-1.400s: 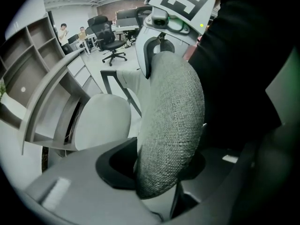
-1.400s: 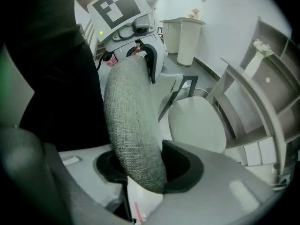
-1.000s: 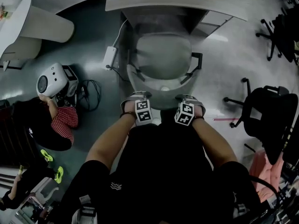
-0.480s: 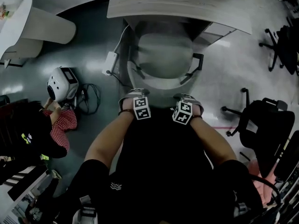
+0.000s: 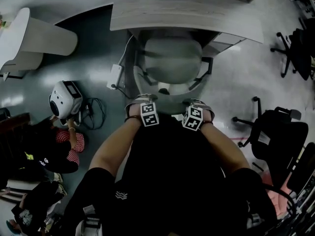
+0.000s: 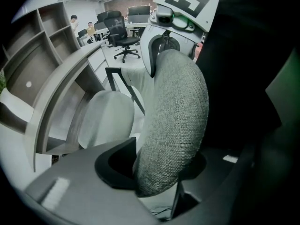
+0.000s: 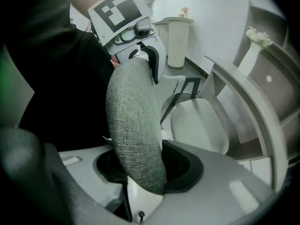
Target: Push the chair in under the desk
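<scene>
The grey office chair (image 5: 172, 60) stands in front of me with the front of its seat under the wooden desk (image 5: 187, 14). My left gripper (image 5: 144, 101) and right gripper (image 5: 196, 103) sit side by side on the top edge of its backrest. In the left gripper view the grey fabric backrest (image 6: 176, 116) fills the gap between the jaws of the left gripper (image 6: 159, 165). The right gripper (image 7: 147, 165) is shut on the same backrest (image 7: 133, 125). The seat (image 7: 199, 123) and the desk edge (image 7: 253, 107) lie beyond.
A white round device (image 5: 64, 96) with cables (image 5: 93, 106) and a power strip (image 5: 115, 75) lie on the floor at left. People crouch at lower left (image 5: 54, 149). Black office chairs (image 5: 280, 132) stand at right. A white curved counter (image 5: 29, 33) is far left.
The chair has slid forward with both grippers on its backrest, and more of the seat is under the desk edge. The people at lower left have shifted.
</scene>
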A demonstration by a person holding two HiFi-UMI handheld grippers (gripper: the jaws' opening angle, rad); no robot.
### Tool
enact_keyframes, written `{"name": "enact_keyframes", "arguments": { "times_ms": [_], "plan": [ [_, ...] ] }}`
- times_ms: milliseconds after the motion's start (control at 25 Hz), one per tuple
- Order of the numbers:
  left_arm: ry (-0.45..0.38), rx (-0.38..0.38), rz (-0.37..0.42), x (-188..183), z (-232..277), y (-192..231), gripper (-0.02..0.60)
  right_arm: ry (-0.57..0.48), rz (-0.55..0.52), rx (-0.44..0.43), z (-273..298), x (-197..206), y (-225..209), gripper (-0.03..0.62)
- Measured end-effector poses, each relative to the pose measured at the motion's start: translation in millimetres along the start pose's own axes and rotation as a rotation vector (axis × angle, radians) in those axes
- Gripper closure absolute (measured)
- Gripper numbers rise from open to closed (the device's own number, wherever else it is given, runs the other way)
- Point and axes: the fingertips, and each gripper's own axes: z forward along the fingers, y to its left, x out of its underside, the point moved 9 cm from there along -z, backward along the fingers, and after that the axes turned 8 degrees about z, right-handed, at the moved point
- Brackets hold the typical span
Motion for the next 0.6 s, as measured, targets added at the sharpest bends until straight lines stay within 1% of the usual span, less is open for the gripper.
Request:
{"name": "enact_keyframes", "arguments": {
  "times_ms": [360,600],
  "plan": [
    [-0.021,0.012,0.010,3.0,-1.0,58.9,0.383,0.020,0.009,0.012,-2.4,-17.4,-57.4,0.432],
    [-0.031,0.033,0.036,11.9,-2.6,99.6,0.384,0.028,0.030,0.010,-0.4,-35.1,-91.8,0.431]
  ]
}}
